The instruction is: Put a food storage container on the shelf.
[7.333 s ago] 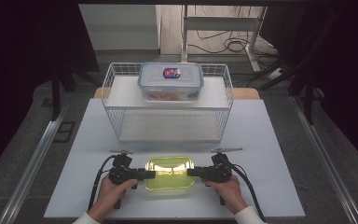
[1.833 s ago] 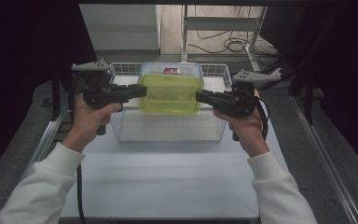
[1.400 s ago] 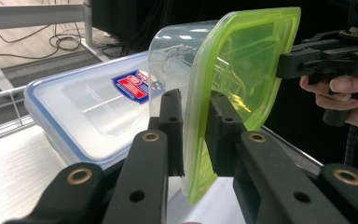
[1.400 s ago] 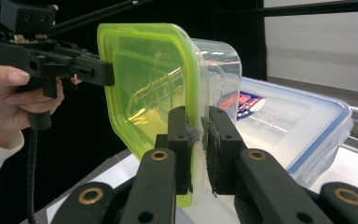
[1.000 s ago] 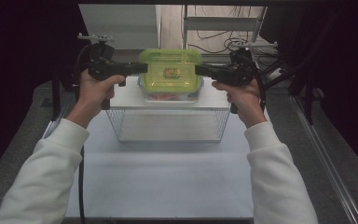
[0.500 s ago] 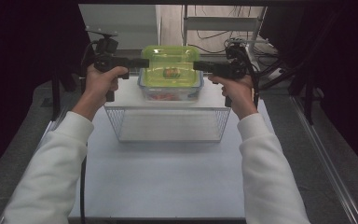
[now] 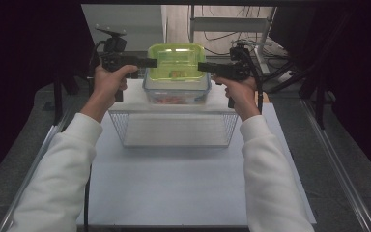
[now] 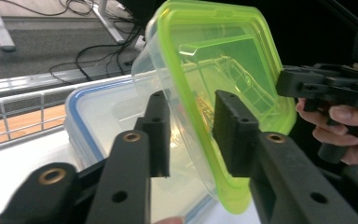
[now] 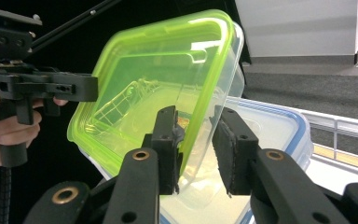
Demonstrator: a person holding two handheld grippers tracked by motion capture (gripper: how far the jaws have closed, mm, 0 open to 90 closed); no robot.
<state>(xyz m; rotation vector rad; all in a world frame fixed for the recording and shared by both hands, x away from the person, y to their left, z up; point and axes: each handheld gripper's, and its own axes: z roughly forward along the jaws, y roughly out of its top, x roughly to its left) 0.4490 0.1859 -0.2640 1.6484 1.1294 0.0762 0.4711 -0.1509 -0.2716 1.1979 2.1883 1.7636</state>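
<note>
At the top centre of the high view, the person held a green-lidded container point(image 7: 176, 62) between both tools, just above a blue-rimmed container point(image 7: 176, 93) that sat on a white board point(image 7: 130, 99) across the wire basket point(image 7: 174, 129). The left gripper point(image 7: 150, 62) came in from the upper left, its jaws clamped on the green lid's edge; the right gripper point(image 7: 204, 66) came in from the upper right, clamped on the opposite edge. In the left gripper view the green-lidded container point(image 8: 214, 93) stood tilted between the black jaws, the blue-rimmed container point(image 8: 102, 121) behind it. White sleeves point(image 7: 67, 169) reached up from the bottom of the frame.
</note>
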